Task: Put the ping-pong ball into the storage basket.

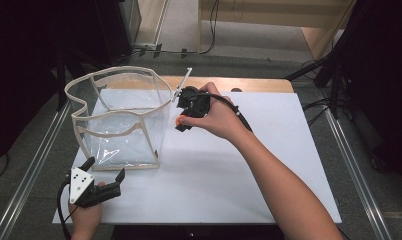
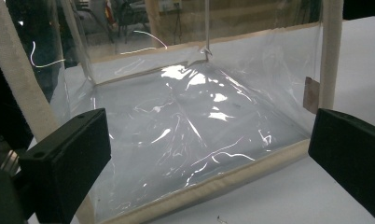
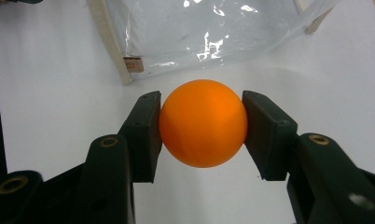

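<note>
High view looks down from behind the left gripper [image 1: 105, 176] and right gripper [image 1: 180, 121]. Each gripper view sits close behind its jaws, and all three share the clear bag [image 1: 120, 120] ahead.

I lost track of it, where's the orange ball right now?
The orange ball sits clamped in the right gripper, just right of the clear bag in the high view.

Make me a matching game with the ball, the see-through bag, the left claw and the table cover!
Things:
1. orange ball
2. clear bag
3. left claw
4. table cover

States:
A. white and flat
B. open, holding nothing
C. squeezed between the right claw jaws
D. standing open-topped, with cream trim

Pairs: 1-C, 2-D, 3-B, 4-A
</note>
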`<state>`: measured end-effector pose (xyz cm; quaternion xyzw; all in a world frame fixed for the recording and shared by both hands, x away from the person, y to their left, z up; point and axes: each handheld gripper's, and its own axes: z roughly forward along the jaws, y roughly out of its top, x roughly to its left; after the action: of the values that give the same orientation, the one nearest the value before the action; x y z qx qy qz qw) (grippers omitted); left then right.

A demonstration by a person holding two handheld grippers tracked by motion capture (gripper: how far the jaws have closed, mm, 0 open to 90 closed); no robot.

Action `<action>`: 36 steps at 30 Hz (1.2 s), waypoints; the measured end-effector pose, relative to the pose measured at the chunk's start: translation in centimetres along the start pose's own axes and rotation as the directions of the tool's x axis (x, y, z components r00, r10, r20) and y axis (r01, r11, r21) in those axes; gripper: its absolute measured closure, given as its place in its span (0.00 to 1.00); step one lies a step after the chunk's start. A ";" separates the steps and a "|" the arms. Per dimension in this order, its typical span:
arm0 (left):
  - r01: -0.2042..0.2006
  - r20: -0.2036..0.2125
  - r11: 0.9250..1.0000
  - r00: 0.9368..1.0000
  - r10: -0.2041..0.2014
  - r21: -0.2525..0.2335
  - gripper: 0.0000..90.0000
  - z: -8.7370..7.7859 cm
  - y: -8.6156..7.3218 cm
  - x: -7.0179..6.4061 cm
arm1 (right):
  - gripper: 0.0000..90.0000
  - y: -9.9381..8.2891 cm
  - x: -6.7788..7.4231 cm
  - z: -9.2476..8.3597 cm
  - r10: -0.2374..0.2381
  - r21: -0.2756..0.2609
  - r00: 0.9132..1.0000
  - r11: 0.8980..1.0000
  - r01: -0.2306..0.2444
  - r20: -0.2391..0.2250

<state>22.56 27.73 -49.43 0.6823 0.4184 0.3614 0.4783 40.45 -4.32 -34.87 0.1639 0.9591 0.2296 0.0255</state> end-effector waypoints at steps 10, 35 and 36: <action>0.000 0.001 1.000 1.000 0.000 0.000 0.00 0.0 0.0 0.0 | 0.53 1.0 -0.2 -1.1 -0.011 -0.002 1.000 1.000 0.010 -0.008; 0.001 0.002 1.000 1.000 -0.001 0.000 0.00 0.0 0.0 0.1 | 0.53 3.1 -0.6 -3.7 -0.024 0.006 0.999 1.000 0.024 -0.021; 0.001 0.002 1.000 1.000 -0.001 0.000 0.00 0.0 0.0 0.1 | 0.53 3.2 -0.6 -3.7 -0.025 0.009 0.999 1.000 0.026 -0.021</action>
<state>22.57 27.82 -49.40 0.6824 0.4183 0.3606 0.4790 41.48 -3.43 -30.14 0.1493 0.9624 0.2263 0.0176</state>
